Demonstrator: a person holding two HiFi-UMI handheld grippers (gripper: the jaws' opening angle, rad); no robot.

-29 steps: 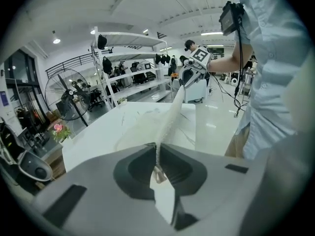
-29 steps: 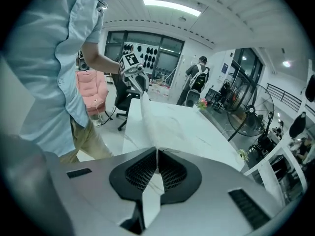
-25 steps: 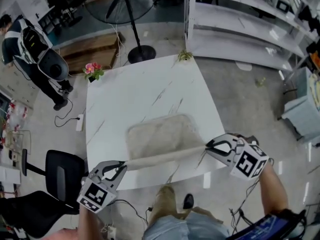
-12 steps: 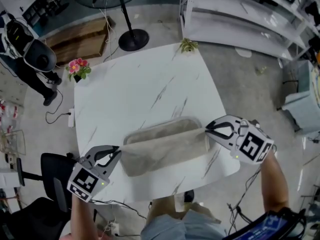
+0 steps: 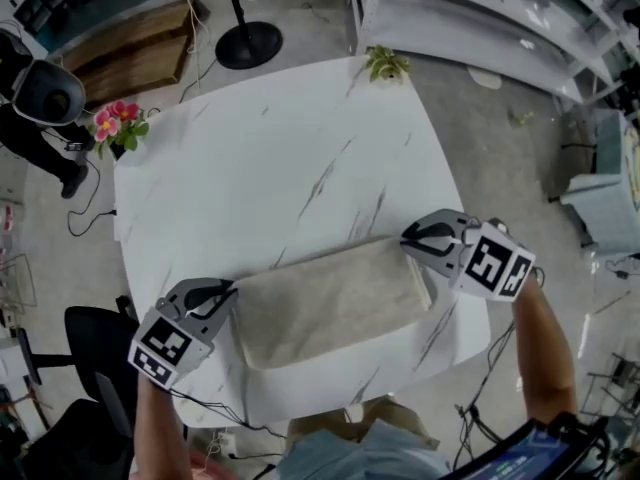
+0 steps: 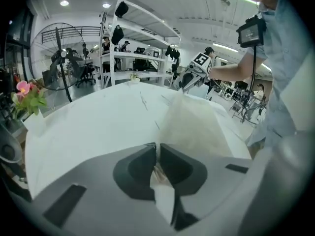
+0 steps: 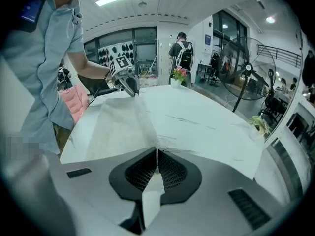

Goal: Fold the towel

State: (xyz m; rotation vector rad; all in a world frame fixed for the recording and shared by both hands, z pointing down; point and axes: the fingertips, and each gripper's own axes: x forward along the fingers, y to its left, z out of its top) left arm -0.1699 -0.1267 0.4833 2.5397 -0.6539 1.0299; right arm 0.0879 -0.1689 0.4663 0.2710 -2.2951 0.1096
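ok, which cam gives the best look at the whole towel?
Head view: the towel lies on the marble table, its full outline visible between the left gripper and the right gripper. Each gripper view shows only its own pinched corner and a foreshortened stretch of cloth.

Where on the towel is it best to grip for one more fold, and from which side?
The towel lies flat as a long rectangle, so only edges can be pinched: probably take the two corners of its right short end, coming from the right.
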